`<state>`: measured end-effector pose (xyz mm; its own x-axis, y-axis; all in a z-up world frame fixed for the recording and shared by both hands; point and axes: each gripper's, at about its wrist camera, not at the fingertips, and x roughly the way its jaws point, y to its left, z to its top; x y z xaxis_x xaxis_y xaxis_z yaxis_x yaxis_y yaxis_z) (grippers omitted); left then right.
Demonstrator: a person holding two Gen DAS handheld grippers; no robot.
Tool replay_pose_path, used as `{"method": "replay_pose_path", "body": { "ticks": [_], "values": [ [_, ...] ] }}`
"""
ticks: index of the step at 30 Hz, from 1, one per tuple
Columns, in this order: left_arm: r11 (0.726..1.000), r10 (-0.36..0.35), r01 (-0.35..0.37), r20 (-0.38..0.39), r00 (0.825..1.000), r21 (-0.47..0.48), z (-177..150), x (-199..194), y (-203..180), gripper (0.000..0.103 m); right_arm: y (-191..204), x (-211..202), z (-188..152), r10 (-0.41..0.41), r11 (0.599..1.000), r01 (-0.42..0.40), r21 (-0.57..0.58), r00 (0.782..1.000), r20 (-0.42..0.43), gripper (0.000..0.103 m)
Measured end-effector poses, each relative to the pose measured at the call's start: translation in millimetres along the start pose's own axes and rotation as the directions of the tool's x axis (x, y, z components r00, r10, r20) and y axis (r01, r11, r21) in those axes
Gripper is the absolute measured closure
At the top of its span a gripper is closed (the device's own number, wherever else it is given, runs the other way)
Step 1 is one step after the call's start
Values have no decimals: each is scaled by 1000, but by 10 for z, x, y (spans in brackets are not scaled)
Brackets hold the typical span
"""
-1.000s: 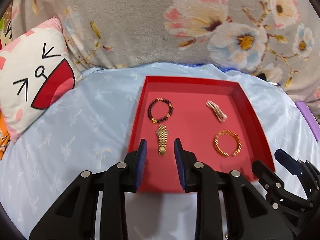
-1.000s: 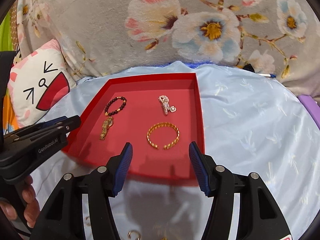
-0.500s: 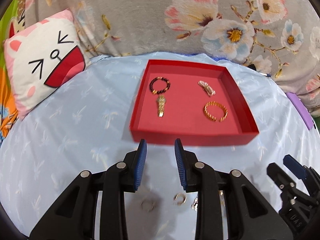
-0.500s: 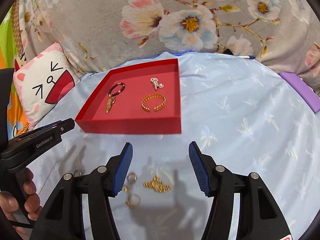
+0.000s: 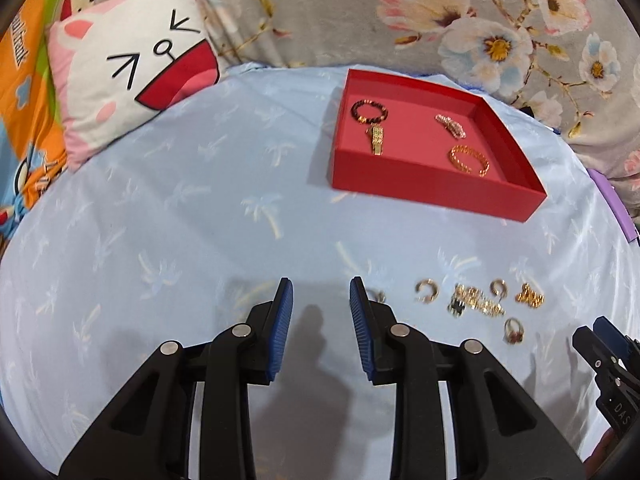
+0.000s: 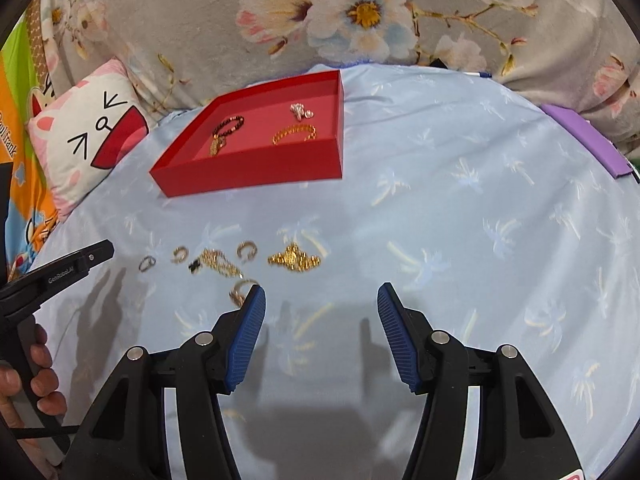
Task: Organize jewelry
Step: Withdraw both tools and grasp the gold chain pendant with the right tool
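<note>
Grippers both hang low over the pale blue palm-print bedsheet [image 6: 460, 200], pointing forward toward the red tray [image 5: 436, 190], and I hold nothing in either. My left gripper [image 5: 321, 294] has its blue pads parted by a narrow gap with only cloth between them; my right gripper [image 6: 320, 294] is spread much wider, also over bare cloth. From the right wrist I see my left hand [image 6: 24, 384] wrapped round its tool's handle at the far left edge. Loose jewelry lies scattered on the sheet between the two tools and well short of the tray: a gold chain bracelet [image 6: 294, 260], a tangled gold chain [image 6: 218, 262], a few small hoop earrings [image 6: 246, 249] and a ring [image 6: 147, 263]. Another ring [image 6: 240, 290] sits just beside my right gripper's left fingertip. Inside the tray rest a dark beaded bracelet [image 5: 370, 111], a gold watch-style band [image 5: 376, 140], a gold bangle [image 5: 469, 160] and a pale pinkish piece [image 5: 451, 125]. A cat-face cushion [image 5: 132, 68] leans off to the left.
</note>
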<state>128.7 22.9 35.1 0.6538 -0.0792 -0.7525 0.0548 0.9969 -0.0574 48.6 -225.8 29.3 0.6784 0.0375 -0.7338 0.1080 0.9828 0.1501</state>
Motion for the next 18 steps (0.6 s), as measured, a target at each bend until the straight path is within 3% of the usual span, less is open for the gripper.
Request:
{"method": "replay_pose_path", "body": {
  "ticks": [5,10,18],
  "values": [
    [1000,-5,4,-18,1000,-10,-161,21,53,74,0,100,-83,9,1000,-9,0,999,-33,57],
    [1000,-12,12,-23,1000,-13,-205,43,49,67,55,218,-19,6,1000,-7,-22,999,-37,59],
    [1000,-20,20,-33,999,5,-166,132,0,67,168,525,147,19,999,-22,-41,997,-69,59]
  ]
}}
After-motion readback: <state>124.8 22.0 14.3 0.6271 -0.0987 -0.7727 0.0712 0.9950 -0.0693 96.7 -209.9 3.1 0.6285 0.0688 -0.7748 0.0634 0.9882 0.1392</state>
